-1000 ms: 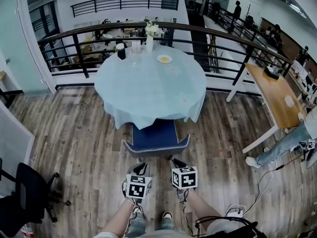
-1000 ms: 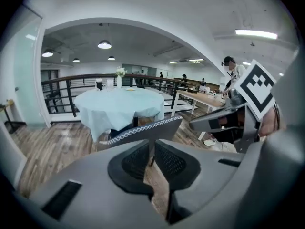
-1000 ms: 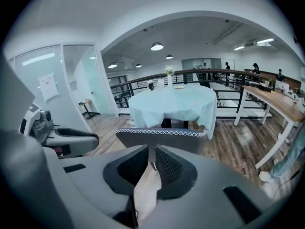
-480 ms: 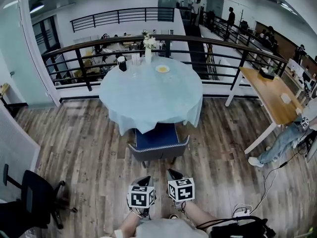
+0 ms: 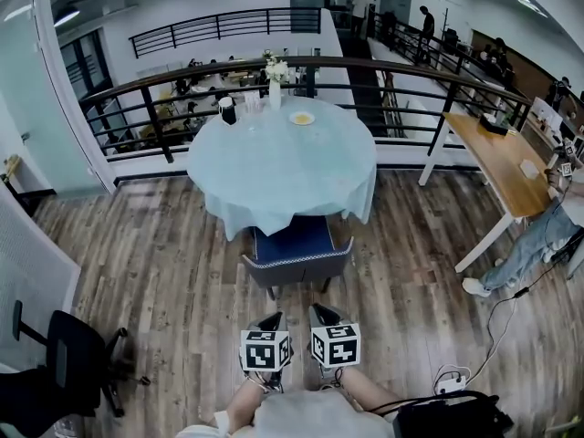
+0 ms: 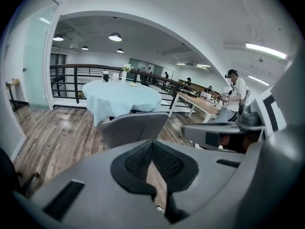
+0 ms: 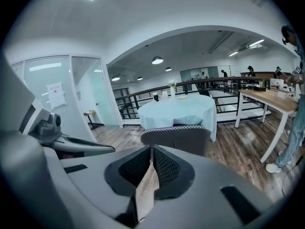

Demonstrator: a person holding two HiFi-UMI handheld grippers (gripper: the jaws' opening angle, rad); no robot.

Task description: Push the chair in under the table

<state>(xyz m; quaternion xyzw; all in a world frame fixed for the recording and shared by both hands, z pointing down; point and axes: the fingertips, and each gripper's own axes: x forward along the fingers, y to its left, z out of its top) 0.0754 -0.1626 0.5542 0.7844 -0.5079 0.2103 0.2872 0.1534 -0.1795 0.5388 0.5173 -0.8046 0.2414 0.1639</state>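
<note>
Now the chair point(image 5: 297, 245) stands on the wooden floor point(image 5: 173, 245), its blue seat partly under the round table's point(image 5: 283, 158) pale cloth, its grey back towards the person. Both grippers are held low, apart from the chair back. Left gripper point(image 5: 273, 321): jaws pressed together, empty. Right gripper point(image 5: 322, 316): jaws have just been closing, tips meeting, nothing between them.

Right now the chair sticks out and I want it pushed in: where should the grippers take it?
I'd take the chair by its backrest's top edge, from the near side, a hold toward each end: the back faces you, the seat points under the table. The edge is bare, nothing in the way.
</note>
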